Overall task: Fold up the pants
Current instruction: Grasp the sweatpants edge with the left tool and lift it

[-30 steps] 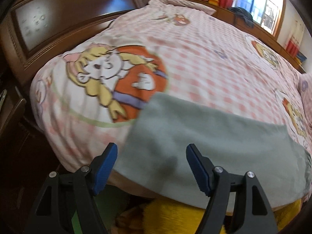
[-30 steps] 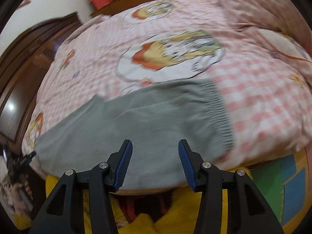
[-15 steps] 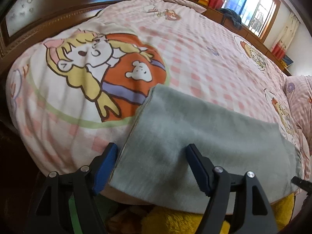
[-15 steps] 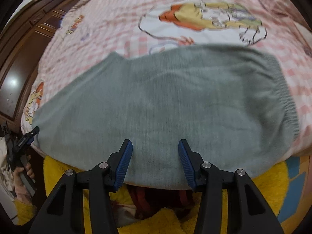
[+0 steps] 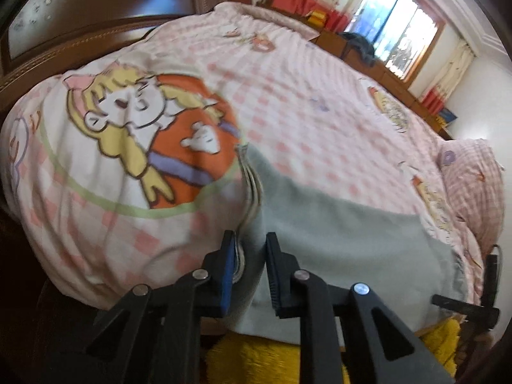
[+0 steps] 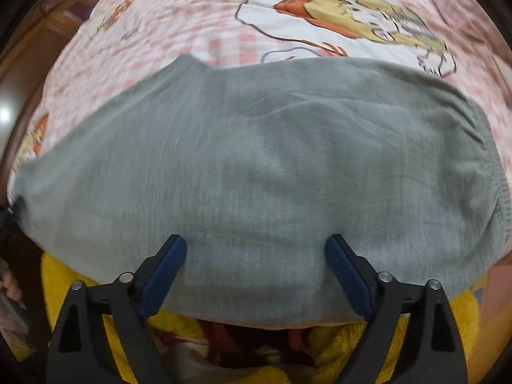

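Lying flat along the near edge of the bed, the grey pants (image 6: pixel 256 160) spread sideways over the pink checked bedspread (image 5: pixel 320 121); in the right wrist view the gathered waistband (image 6: pixel 499 192) sits at the right end of the cloth and the leg end runs off to the left; the near edge of the pants hangs slightly over the bed's side, above a strip of yellow plush fabric (image 6: pixel 432 326) below the bed edge.

At the leg end, the left gripper (image 5: pixel 248 272) is clenched on the pants, its blue pads (image 5: pixel 228 272) drawn close together with the layered hem pinched between them; the hem (image 5: pixel 251 192) stands up in a ridge from the bedspread just beyond the grip, beside a cartoon print of a blond figure in orange (image 5: pixel 160 134).

Toward the waistband half, the right gripper (image 6: pixel 256 268) is released, its jaws spread wide over the near edge of the pants; whether its fingertips (image 6: pixel 166 262) touch the cloth cannot be told; another cartoon print (image 6: pixel 368 28) lies on the bedspread just past the far edge of the pants.

Farther from the pants, a dark wooden bed frame (image 5: pixel 80 41) borders the bedspread on the left in the left wrist view, a pillow (image 5: pixel 473 185) in matching check lies at the right, and a window (image 5: pixel 396 41) with curtains stands beyond the far side of the bed.
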`<move>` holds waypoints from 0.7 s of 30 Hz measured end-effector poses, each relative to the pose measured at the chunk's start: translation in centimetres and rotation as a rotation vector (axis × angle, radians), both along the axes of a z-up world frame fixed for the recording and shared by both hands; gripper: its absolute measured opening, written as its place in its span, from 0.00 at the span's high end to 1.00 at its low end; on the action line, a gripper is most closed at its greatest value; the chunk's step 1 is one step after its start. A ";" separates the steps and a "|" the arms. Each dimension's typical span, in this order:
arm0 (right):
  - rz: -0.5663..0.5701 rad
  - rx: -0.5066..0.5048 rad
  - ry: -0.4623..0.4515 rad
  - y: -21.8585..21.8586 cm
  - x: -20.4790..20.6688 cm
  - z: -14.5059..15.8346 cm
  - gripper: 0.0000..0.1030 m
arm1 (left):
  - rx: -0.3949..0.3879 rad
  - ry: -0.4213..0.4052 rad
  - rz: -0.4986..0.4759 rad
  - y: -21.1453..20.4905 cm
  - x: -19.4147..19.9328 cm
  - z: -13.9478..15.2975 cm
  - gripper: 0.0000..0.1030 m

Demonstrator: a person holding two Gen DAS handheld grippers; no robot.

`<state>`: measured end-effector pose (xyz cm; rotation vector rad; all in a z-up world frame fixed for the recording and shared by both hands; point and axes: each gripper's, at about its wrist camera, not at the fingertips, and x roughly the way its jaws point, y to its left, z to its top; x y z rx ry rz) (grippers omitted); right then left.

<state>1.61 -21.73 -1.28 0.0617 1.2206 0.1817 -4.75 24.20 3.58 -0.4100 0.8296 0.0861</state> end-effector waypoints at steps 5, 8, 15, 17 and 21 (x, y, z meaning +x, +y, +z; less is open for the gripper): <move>0.010 0.006 0.014 0.2 0.4 -0.1 0.05 | 0.070 0.060 0.034 0.0 1.4 -1.9 0.81; 0.009 0.015 0.015 0.3 0.8 -0.2 0.05 | -0.009 0.036 0.075 0.9 1.2 -2.8 0.77; 0.009 0.015 0.003 0.4 1.0 -0.2 0.04 | -0.024 0.031 0.081 1.0 1.2 -3.0 0.76; 0.010 0.017 -0.001 0.0 0.4 -0.1 0.04 | -0.020 0.037 0.087 0.9 1.2 -2.9 0.76; 0.018 0.016 -0.005 -0.1 0.0 0.0 0.04 | 0.003 0.033 0.083 0.3 1.1 -2.2 0.86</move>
